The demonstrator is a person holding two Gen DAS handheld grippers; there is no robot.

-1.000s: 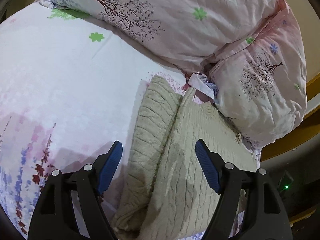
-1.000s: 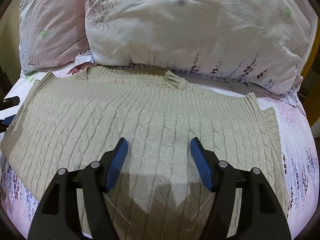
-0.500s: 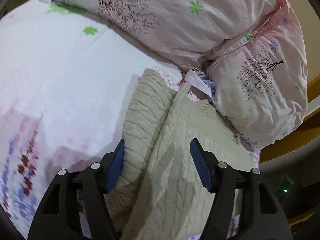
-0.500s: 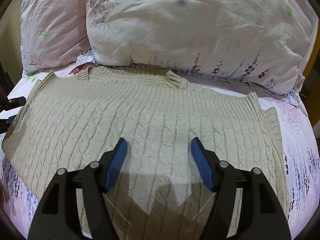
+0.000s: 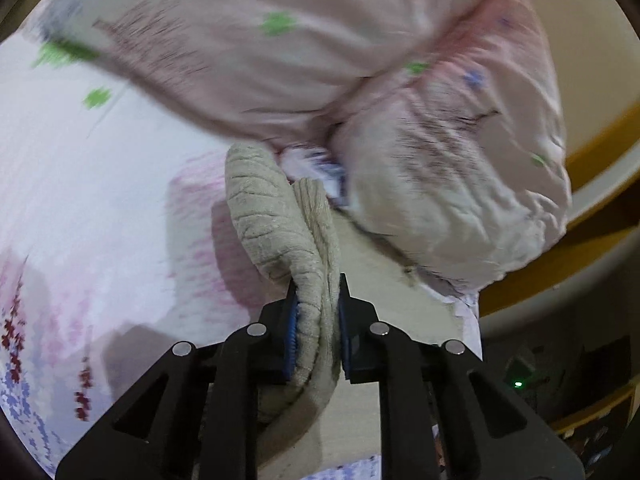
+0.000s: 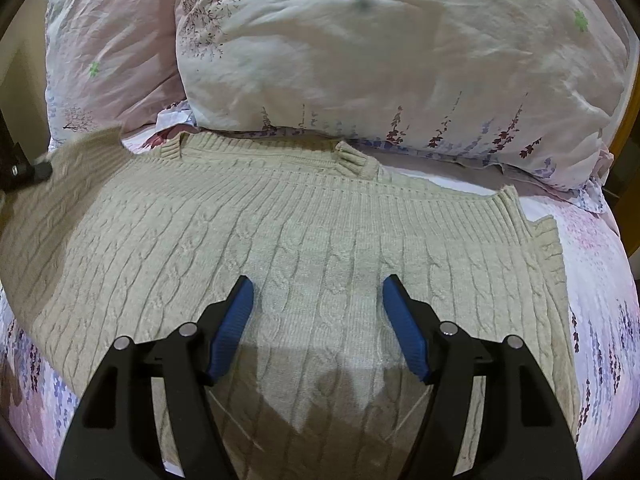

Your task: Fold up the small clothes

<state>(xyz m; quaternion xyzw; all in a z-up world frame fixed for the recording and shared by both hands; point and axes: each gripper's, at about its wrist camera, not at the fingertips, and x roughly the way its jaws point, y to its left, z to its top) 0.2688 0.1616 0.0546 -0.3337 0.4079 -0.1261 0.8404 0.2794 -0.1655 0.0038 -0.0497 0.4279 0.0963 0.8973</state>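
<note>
A beige cable-knit sweater (image 6: 304, 236) lies spread flat on the bed, neck toward the pillows. My left gripper (image 5: 318, 300) is shut on the sweater's left side edge (image 5: 280, 232) and lifts it off the sheet; the raised fabric shows at the left edge of the right wrist view (image 6: 80, 156), where part of that gripper (image 6: 28, 172) is visible. My right gripper (image 6: 318, 292) is open and empty, hovering just above the middle of the sweater's body.
Two large floral pillows (image 6: 400, 52) (image 6: 108, 48) lie along the far side, touching the sweater's neck edge. The floral bedsheet (image 5: 92, 184) extends to the left. The bed's right edge and a yellow frame (image 5: 592, 160) are close by.
My left gripper closed on the sweater's left edge and raised it; the edge now stands up folded between the pads. The right gripper stayed in place, open.
</note>
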